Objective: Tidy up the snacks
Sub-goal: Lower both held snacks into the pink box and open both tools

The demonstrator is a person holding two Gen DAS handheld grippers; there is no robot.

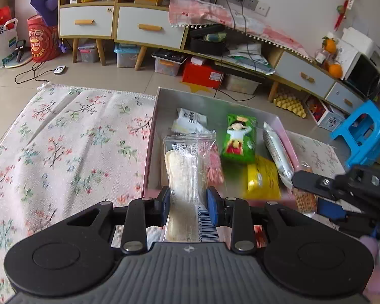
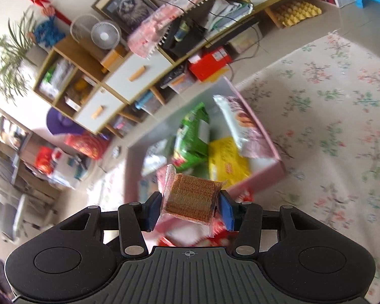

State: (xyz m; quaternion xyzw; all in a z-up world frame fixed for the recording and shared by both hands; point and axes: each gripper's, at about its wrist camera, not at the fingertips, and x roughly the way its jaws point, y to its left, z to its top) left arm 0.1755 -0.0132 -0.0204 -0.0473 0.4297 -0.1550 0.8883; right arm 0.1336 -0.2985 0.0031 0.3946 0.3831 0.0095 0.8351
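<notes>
Snacks first: most of them sit in the pink-sided box (image 1: 149,152) on the floral cloth (image 1: 63,147), and I've got one in each hand.

Left wrist view: my left gripper (image 1: 188,201) is pinched down on a long clear-wrapped wafer bar (image 1: 182,172), blue pads (image 1: 212,207) pressing both sides, barcode end pointing back at me. The bar sticks out over the near end of the box. Inside the box I see a white packet (image 1: 190,121) at the far side, a green pack with a cartoon kid (image 1: 239,136), a yellow pack (image 1: 262,174) just beside it, a small pink-patterned one (image 1: 214,164) next to my bar, and a long whitish bag (image 1: 278,152) leaning on the right wall. My right gripper (image 1: 316,204) pokes in from the right edge, near the box's near right corner.

Right wrist view: everything's tilted and a bit blurry. My right gripper (image 2: 190,209) is partly closed on a square brown cracker pack in clear wrap (image 2: 190,197), pads touching both edges. It hangs above the box's near end. Green, yellow and white packs show behind it, plus the whitish bag against the pink wall (image 2: 261,131).
</notes>
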